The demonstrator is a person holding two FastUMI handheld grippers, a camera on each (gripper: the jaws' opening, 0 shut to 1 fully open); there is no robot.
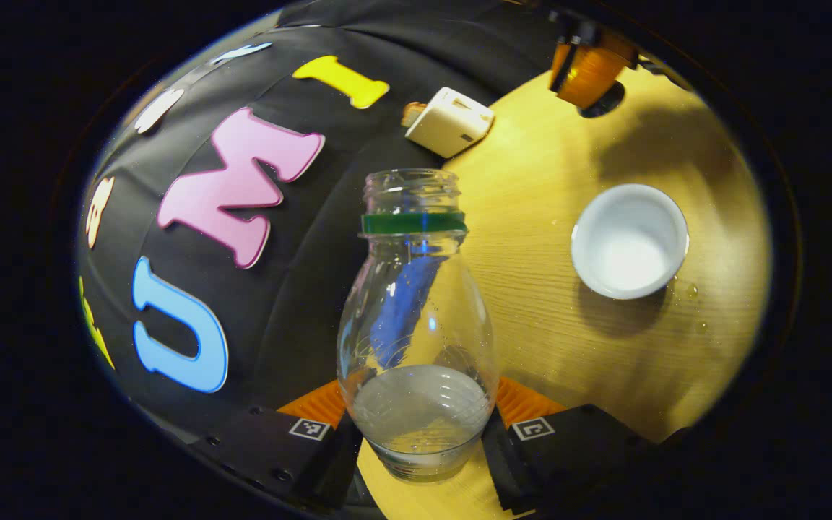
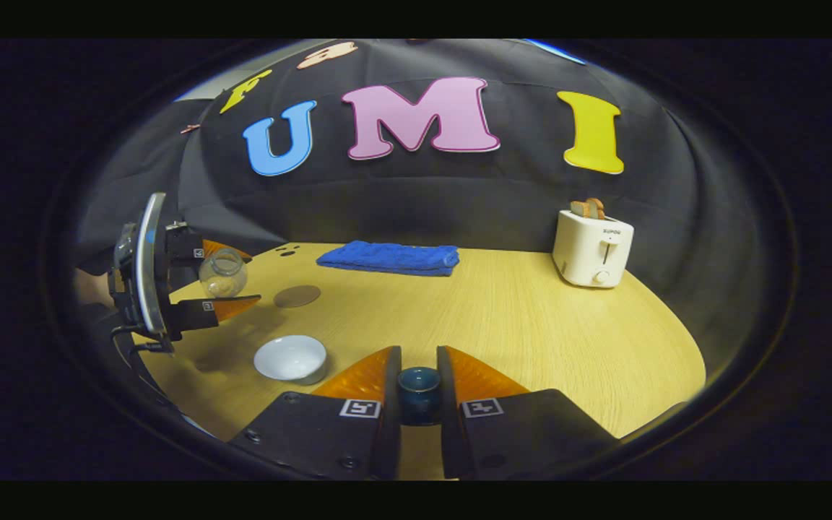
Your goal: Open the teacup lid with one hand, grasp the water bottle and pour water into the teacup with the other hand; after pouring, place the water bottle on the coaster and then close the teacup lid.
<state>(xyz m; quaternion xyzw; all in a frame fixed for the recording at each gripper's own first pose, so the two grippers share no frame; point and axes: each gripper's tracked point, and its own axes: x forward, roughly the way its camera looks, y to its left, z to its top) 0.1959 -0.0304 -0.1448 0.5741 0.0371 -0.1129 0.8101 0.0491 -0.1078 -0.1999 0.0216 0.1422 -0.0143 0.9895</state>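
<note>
Left gripper (image 1: 419, 422): I have it clamped on the water bottle (image 1: 416, 325), one finger on each side of the lower body.
Water bottle: clear, uncapped, green band at the neck, a little water pooled at the end nearest my camera. In the right gripper view the water bottle (image 2: 222, 273) is lifted off the table in that gripper (image 2: 228, 278).
Right gripper (image 2: 419, 383): fingers closed against a small dark blue knob – the teacup lid (image 2: 419, 386) – pinched between them above the table.
Teacup (image 1: 629, 240): white, uncovered, standing on the wooden table (image 1: 531, 310); a few droplets lie on the wood just beside it. From the right gripper view the teacup (image 2: 291, 358) sits left of my fingers, below the raised bottle.
Coaster (image 2: 297, 296): round, brown, flat on the table beyond the teacup – nothing on it.
Background: folded blue towel (image 2: 389, 258) at the table's far edge, white toaster (image 2: 592, 248) with bread in its slots to the right.
</note>
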